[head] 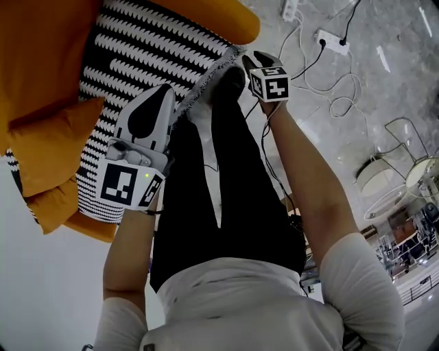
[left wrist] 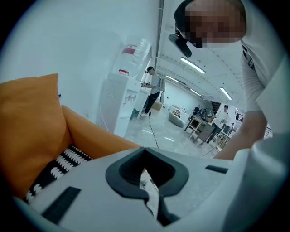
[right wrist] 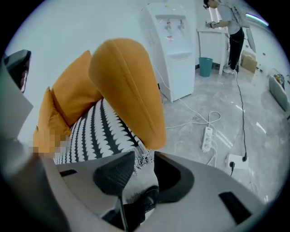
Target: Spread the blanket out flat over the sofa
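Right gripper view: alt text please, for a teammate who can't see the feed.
The right gripper has its jaws closed on the fringed edge of the black-and-white blanket, which lies over the orange sofa beside its rounded armrest. Orange cushions sit at left; a white water dispenser and a floor power strip at right.

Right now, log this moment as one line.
left gripper: shut on blanket edge | right gripper: shut on blanket corner | blanket: on sofa seat
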### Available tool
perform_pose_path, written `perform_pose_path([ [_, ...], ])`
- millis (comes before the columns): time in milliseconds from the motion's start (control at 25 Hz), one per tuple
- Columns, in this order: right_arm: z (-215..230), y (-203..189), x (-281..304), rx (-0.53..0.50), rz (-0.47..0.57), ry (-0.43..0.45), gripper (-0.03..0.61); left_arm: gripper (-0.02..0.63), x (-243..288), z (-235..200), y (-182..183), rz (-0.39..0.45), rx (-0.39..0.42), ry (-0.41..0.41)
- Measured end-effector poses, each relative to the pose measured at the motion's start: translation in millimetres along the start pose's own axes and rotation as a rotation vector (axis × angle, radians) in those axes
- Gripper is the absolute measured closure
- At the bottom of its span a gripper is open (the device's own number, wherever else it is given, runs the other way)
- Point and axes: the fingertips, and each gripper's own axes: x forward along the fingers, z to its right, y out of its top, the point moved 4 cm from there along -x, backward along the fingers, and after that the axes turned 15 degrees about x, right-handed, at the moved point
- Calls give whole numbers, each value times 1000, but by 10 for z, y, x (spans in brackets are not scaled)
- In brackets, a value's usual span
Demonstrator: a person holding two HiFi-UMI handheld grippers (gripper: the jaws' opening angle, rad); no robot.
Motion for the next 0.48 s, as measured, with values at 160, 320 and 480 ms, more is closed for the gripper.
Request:
perform_pose_path([
  [160, -340, 52, -718, -7, 88, 9, 428, 604, -382, 210, 363, 39, 42, -16],
  [320, -744, 302, -1514, -9, 209, 33, 428, 604, -771, 351, 829, 74, 89, -24],
  [480, -1246, 598, -2366, -38, 334, 77, 430, 604, -1217, 419, 1313, 117, 149, -26],
])
